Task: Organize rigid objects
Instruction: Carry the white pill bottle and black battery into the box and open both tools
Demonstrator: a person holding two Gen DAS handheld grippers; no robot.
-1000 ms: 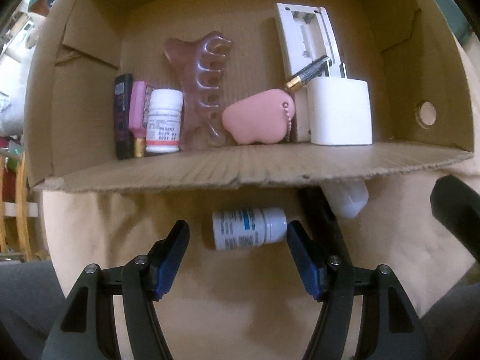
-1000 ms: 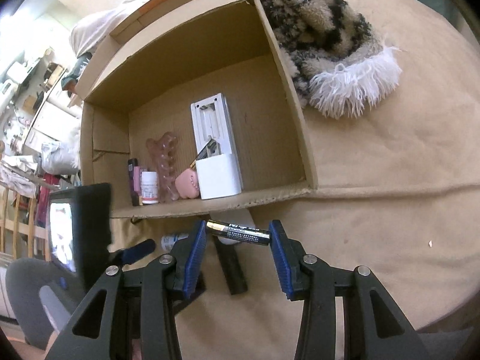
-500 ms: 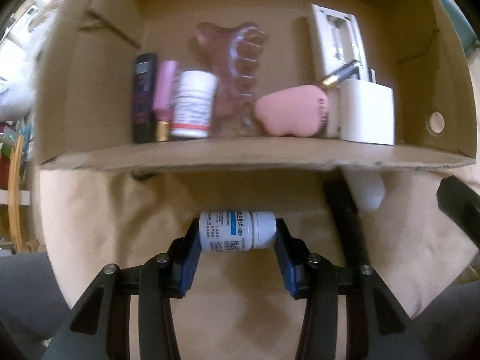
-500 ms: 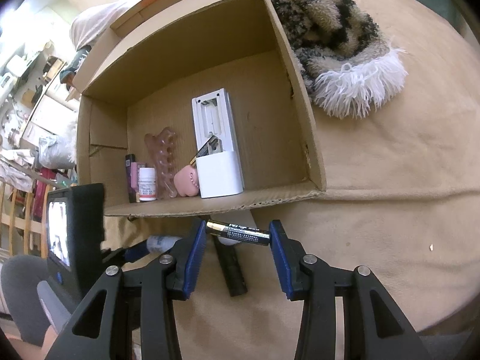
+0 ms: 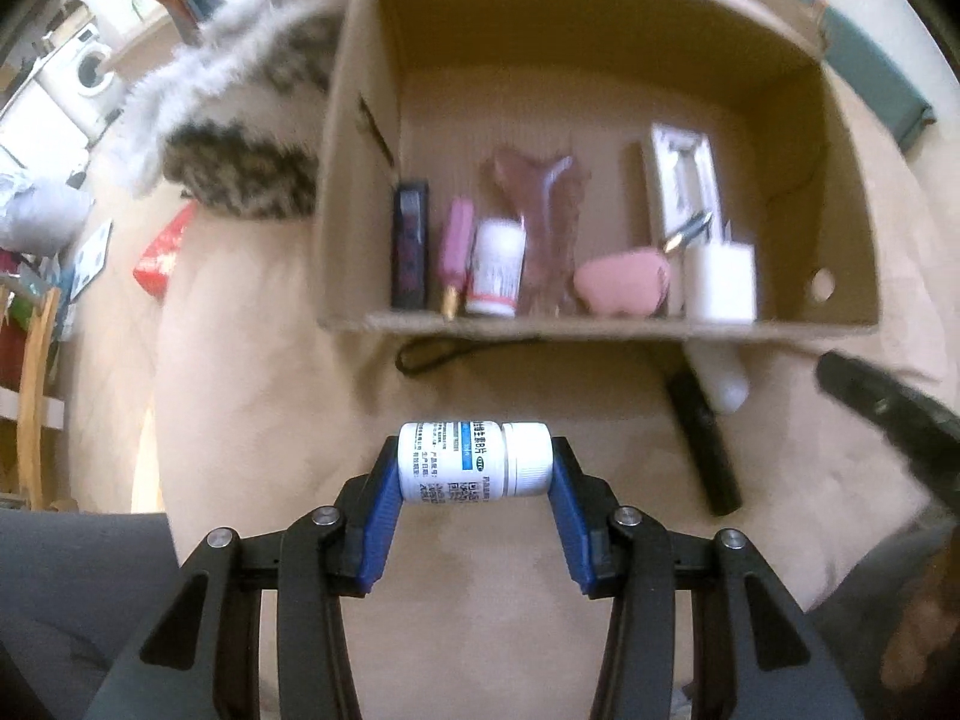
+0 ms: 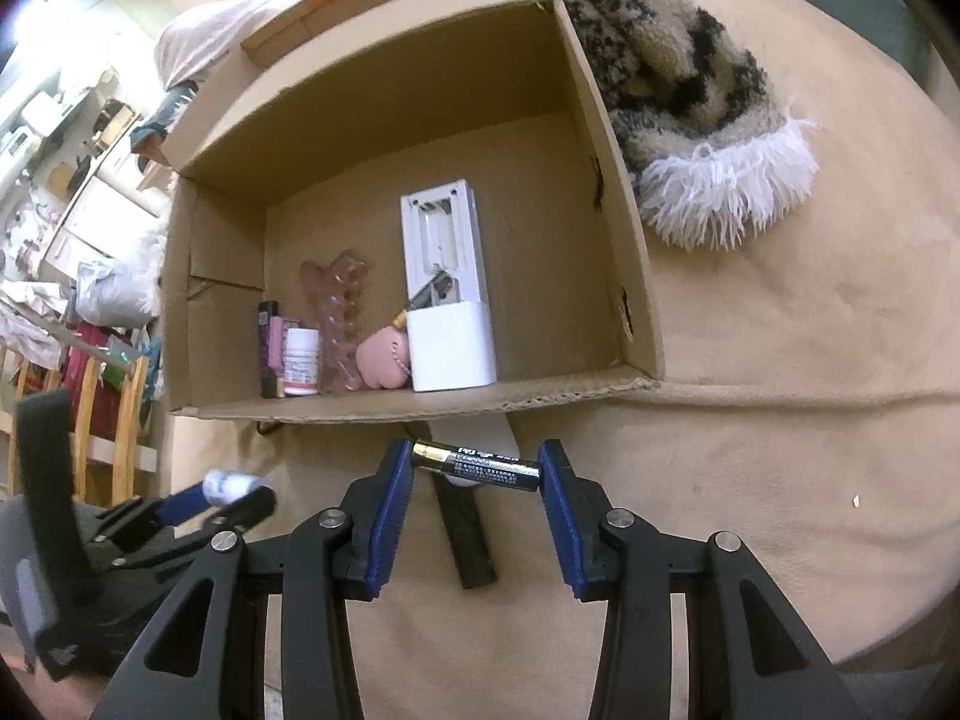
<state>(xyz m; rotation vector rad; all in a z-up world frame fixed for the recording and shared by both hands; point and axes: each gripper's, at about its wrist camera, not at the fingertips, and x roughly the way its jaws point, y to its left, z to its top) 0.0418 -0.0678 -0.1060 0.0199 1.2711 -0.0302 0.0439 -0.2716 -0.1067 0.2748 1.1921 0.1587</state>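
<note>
So our left gripper is clamped around a small white pill bottle, lying sideways between the blue pads with its cap toward the right pad, held up off the tan surface. Ahead of that gripper sits the open cardboard box, and along its near wall, going left to right, we've got a dark slim case, a pink tube, a second white bottle, a translucent pink toe separator, a pink pouch, and a white holder with a battery poking out of it. Just ahead and to the right of the left gripper, outside the box, a black stick-shaped thing lies on the surface with a white rounded object at its far end; we can't tell what either one is. Over on the right, our right gripper is closed partway on a black AA battery, pinned end to end between the pads, gold tip to the left, hovering just short of the box's front edge. Beyond and to the right of that gripper there's a fuzzy spotted rug lying against the box's right wall.
</note>
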